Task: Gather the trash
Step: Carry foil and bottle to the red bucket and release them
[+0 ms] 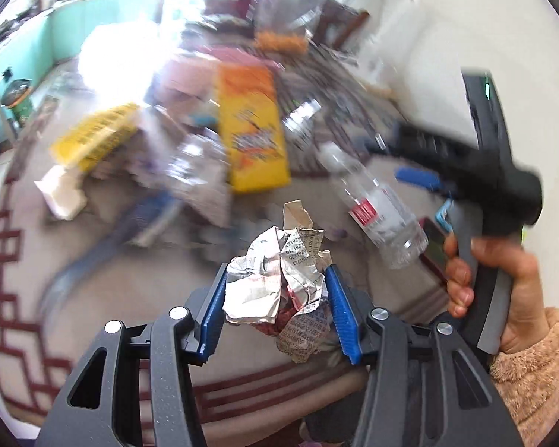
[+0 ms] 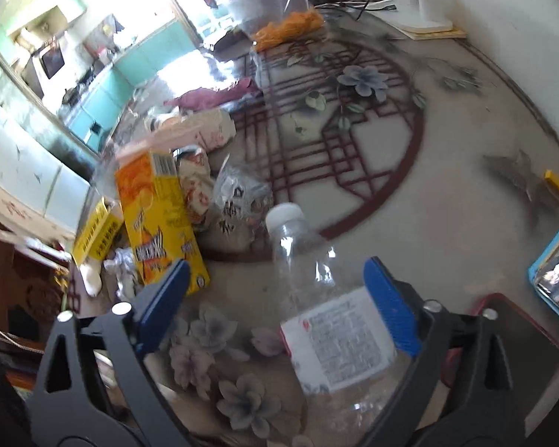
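Left claw (image 1: 277, 309) clamped on crumpled newspaper ball (image 1: 279, 283), raised clear of worktop (image 1: 138, 290) for disposal; right claw (image 2: 275, 298) spread wide, straddling clear plastic bottle (image 2: 316, 298), pads not visibly pressing; grip pending.

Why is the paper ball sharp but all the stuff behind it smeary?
Left wrist view: the paper ball rides in the left gripper, so the table clutter streaks; window glare whitens the top left. Right wrist view: sharper, edges bent by the lens.
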The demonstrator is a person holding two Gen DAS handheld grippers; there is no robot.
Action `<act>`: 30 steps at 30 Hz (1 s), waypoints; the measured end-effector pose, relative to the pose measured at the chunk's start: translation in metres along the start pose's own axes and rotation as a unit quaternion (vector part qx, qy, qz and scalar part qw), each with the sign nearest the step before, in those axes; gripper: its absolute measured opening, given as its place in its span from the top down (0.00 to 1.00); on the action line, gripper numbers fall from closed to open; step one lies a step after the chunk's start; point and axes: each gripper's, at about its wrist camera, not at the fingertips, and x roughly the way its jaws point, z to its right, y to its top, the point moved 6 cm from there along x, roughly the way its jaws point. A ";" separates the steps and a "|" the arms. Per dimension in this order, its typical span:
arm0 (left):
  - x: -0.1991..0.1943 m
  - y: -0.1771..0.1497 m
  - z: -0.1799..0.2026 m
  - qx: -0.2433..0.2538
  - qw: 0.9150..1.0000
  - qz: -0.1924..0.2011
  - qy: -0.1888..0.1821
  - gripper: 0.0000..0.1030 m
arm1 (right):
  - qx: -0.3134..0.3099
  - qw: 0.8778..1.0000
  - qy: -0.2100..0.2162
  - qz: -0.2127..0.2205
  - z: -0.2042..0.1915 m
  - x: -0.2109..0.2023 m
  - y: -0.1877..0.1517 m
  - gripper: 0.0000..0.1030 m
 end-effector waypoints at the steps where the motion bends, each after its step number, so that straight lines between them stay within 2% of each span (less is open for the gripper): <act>1: -0.011 0.000 -0.007 -0.005 1.000 0.009 0.008 0.53 | -0.007 1.000 -0.027 -0.006 0.004 0.000 -0.003 0.07; 3: -0.027 0.001 -0.025 -0.019 0.999 0.025 0.016 0.53 | -0.013 0.997 -0.066 -0.028 0.014 0.005 -0.006 0.07; 4: -0.033 0.002 -0.033 -0.027 0.999 0.032 0.018 0.52 | -0.015 0.995 -0.086 -0.053 0.021 0.013 -0.011 0.07; 6: -0.047 0.005 -0.045 -0.040 0.998 0.046 0.022 0.52 | -0.024 0.992 -0.093 -0.087 0.022 0.022 -0.017 0.07; 10: -0.066 0.006 -0.061 -0.049 0.996 0.068 0.031 0.51 | -0.106 0.978 -0.122 -0.129 0.005 0.035 -0.030 0.07; 13: -0.082 0.002 -0.069 -0.045 0.995 0.080 0.043 0.51 | -0.130 0.972 -0.126 -0.152 0.000 0.043 -0.040 0.08; 15: -0.089 0.001 -0.075 -0.046 0.994 0.087 0.050 0.51 | -0.136 0.970 -0.125 -0.160 -0.001 0.046 -0.043 0.28; 16: -0.093 0.000 -0.078 -0.048 0.994 0.090 0.050 0.51 | -0.135 0.969 -0.124 -0.166 0.000 0.049 -0.045 0.44; 17: -0.095 0.000 -0.081 -0.051 0.993 0.092 0.051 0.51 | -0.132 0.969 -0.124 -0.170 0.003 0.050 -0.047 0.47; 21: -0.109 -0.006 -0.105 -0.061 0.990 0.106 0.070 0.51 | -0.126 0.979 -0.090 -0.133 -0.007 0.030 -0.045 0.47; 25: -0.124 -0.013 -0.140 -0.087 0.986 0.117 0.087 0.51 | -0.106 0.990 -0.029 -0.091 -0.023 -0.007 -0.047 0.47; 27: -0.132 -0.018 -0.160 -0.101 0.982 0.122 0.098 0.51 | -0.104 0.992 0.005 -0.068 -0.040 -0.026 -0.046 0.47; 30: -0.142 -0.026 -0.190 -0.129 0.977 0.128 0.114 0.51 | -0.125 0.991 0.025 -0.039 -0.080 -0.045 -0.042 0.48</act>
